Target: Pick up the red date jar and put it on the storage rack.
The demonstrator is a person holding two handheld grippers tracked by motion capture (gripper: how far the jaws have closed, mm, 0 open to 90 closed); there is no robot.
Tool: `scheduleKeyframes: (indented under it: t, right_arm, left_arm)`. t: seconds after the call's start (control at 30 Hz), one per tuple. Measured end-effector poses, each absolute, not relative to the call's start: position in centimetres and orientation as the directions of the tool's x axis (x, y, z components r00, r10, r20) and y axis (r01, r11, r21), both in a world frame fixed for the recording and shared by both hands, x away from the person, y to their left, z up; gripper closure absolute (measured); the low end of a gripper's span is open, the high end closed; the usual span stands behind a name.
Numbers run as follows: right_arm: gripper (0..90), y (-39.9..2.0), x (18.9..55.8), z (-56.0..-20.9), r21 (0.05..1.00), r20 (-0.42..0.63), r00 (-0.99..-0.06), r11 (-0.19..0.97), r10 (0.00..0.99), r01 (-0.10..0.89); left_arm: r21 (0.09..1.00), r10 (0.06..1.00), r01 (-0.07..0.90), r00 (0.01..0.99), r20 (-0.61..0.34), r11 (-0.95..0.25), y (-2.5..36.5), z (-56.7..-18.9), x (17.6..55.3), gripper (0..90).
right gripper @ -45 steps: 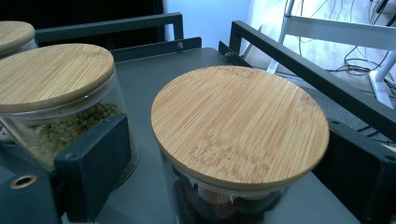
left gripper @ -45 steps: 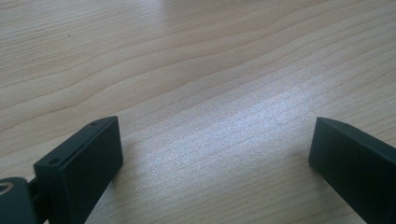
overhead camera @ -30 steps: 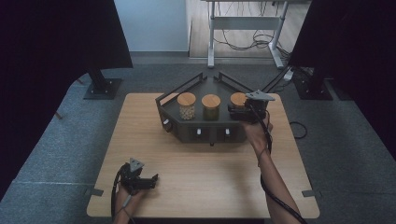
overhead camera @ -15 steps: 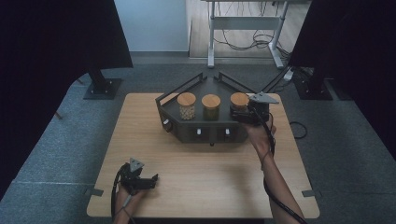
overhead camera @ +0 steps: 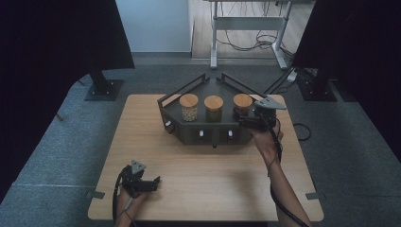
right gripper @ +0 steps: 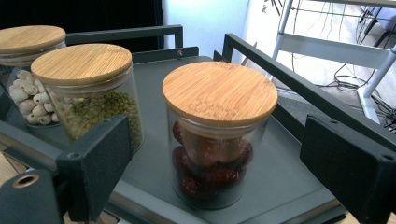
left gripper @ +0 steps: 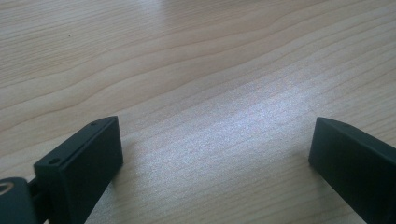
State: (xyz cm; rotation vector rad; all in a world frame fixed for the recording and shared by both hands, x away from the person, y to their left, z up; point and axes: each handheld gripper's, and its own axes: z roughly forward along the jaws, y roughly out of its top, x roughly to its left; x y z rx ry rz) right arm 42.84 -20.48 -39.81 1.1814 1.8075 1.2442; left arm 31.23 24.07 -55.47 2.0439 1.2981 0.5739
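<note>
A: Right gripper [overhead camera: 247,120] up at the right end of the dark tray [overhead camera: 175,111], centre of the high view. Jaws spread wide, just been easing inward a touch. Aimed square at the jar of red fruit [right gripper: 212,140], dead centre in the right gripper view.

B: Clamped on it?

A: Not clamped. Glass standing between the two black pads, a clear gap on each side, touching neither. Bamboo lid [right gripper: 220,92] seated flat on top. Jar upright on the tray floor, close to the front lip.

B: And the neighbours?

A: Jar of green beans [right gripper: 95,100] just beside it, left of centre in that view, lidded too. Behind that, at the far left edge, the jar of pale round seeds [right gripper: 29,105], partly cut off by the frame. Three in a row across the tray, seen from above: pale seeds left, green in the middle, red fruit on the right.

B: Over to the other hand.

A: Left gripper [overhead camera: 153,182] down in the lower left of the high view, resting low on the wooden table [overhead camera: 208,179], well apart from the tray. Jaws apart as well, bare wood grain between them in the left gripper view, holding nothing. Cable looping back toward the bottom edge.
</note>
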Motion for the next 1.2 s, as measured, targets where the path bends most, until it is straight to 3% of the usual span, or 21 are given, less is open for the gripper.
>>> scheduleKeyframes:
  t: [1.2]
  right_arm:
    - [8.8,-21.9,39.6,-40.0,0.944,-0.021,-0.399,0.150,0.917,0.295]
  left_arm:
    - [0.715,0.909,0.628,0.417,0.023,-0.306,24.1,-55.5,31.2,2.8]
